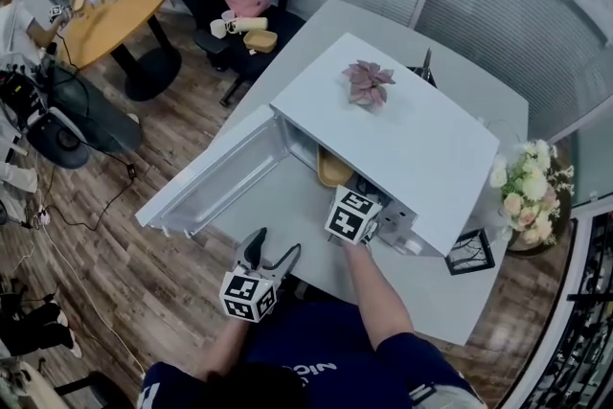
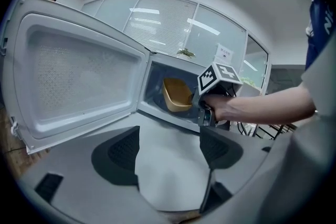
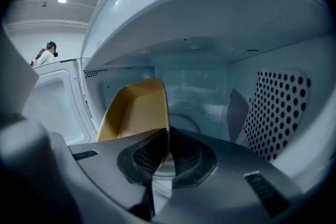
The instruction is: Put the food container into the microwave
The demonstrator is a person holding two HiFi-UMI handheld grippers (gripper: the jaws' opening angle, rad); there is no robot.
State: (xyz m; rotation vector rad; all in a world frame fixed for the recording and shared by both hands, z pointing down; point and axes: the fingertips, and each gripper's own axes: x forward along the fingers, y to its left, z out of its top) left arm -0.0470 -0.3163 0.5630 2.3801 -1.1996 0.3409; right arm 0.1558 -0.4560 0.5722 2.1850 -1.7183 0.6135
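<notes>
The right claw [image 3: 167, 152] gripped the food container [image 3: 134, 110] by its rim inside the microwave [image 1: 402, 139], release pending; the left claw [image 2: 170, 149] gaped empty.

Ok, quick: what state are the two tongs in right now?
Left tongs: open, empty.
Right tongs: shut on the food container wall, inside the microwave.

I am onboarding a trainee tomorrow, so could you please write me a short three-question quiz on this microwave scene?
1. True or false: the door of the microwave stands open.
2. Fill in: the jaws of the left gripper stand ____, with nothing between them.
3. Which one grips the food container inside the cavity? A) left gripper B) right gripper
Key: 1 true; 2 open; 3 B.
</notes>
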